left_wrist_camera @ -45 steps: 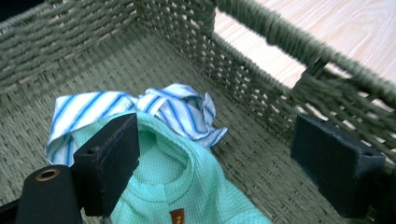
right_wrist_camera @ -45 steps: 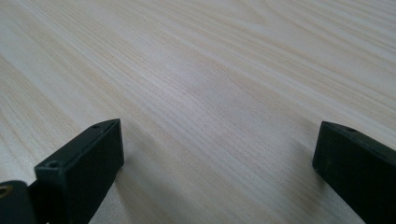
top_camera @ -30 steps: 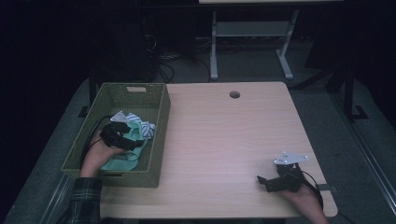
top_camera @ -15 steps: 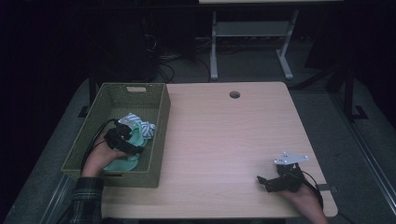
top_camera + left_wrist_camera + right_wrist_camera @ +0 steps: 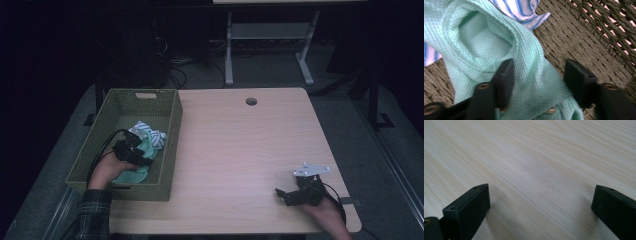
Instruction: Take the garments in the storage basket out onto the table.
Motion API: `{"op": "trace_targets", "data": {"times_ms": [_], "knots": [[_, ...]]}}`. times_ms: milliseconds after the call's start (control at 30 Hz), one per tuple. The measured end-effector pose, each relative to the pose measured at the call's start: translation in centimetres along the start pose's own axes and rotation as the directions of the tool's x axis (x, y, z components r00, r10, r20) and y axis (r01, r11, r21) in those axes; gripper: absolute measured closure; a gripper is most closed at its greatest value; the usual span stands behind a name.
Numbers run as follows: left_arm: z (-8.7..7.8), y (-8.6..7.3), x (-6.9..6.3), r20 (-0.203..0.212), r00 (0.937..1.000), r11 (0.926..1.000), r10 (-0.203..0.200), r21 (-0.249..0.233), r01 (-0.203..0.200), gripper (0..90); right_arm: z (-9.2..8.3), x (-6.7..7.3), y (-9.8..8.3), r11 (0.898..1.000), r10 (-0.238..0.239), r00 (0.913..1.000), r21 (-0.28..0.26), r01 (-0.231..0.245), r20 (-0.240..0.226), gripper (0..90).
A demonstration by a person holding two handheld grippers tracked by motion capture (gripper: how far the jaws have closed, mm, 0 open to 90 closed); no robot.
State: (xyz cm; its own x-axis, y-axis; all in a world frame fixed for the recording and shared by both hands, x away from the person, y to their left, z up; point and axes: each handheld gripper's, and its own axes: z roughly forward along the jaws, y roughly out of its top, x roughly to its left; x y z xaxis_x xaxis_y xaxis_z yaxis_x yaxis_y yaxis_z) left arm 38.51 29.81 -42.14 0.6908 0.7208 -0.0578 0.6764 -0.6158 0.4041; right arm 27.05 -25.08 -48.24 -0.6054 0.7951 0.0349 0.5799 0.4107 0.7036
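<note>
My left gripper (image 5: 135,150) reaches into the green woven basket (image 5: 172,145) at the table's left. In the left gripper view its jaws (image 5: 537,72) have just been closing around a raised fold of mint-green waffle cloth (image 5: 486,42). The left pad touches the fold, while the right pad still stands a little off it. A blue-and-white striped cloth (image 5: 521,7) lies under and beyond the green one, also seen from above as the striped cloth (image 5: 150,134). My right gripper (image 5: 281,194) rests near the table's front right, open, with bare wood between its jaws (image 5: 540,195).
The basket's woven floor and wall (image 5: 579,40) close in right of the cloth. The wooden table (image 5: 235,145) has a round cable hole (image 5: 251,101) at the back. A white stand (image 5: 267,45) sits on the dark floor behind.
The left hand has shifted slightly nearer and lower onto the cloths in the basket. The right hand and its gripper have stayed put.
</note>
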Motion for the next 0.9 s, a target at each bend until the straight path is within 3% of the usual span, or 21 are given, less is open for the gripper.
{"op": "trace_targets", "data": {"times_ms": [100,133,300,433,533,733,900], "knots": [[0.0,-0.1,0.1,-0.008,0.9999,0.9998,-0.012,0.016,0.012,54.4,0.0,0.0,0.0,1.0,0.0,1.0,0.0,0.0,0.0,1.4],[-0.1,-0.1,0.0,-0.011,0.9993,0.9993,-0.035,0.01,0.035,58.6,0.0,0.0,0.0,1.0,0.0,1.0,0.0,0.0,0.0,1.4],[-0.5,-0.1,0.3,-0.014,0.9976,0.9977,-0.068,0.002,0.068,78.7,0.0,0.0,0.0,1.0,0.0,1.0,0.0,0.0,0.0,1.5],[-1.1,-0.2,0.5,0.0,0.9947,0.9937,-0.102,-0.045,0.102,83.0,0.0,0.0,0.0,1.0,0.0,1.0,0.0,0.0,0.0,1.5],[-1.8,-0.3,0.8,0.01,0.9952,0.9922,-0.098,-0.077,0.098,83.8,0.0,0.0,0.0,1.0,0.0,1.0,0.0,0.0,0.0,1.5],[-3.2,-0.5,1.0,0.048,0.9911,0.9714,-0.124,-0.198,0.131,84.6,0.0,0.0,0.0,1.0,0.0,1.0,0.0,0.0,0.0,1.5],[-4.6,-0.6,1.2,0.088,0.9876,0.9416,-0.13,-0.301,0.151,84.9,0.0,0.0,0.0,1.0,0.002,1.0,0.001,-0.002,0.0,1.5]]}}
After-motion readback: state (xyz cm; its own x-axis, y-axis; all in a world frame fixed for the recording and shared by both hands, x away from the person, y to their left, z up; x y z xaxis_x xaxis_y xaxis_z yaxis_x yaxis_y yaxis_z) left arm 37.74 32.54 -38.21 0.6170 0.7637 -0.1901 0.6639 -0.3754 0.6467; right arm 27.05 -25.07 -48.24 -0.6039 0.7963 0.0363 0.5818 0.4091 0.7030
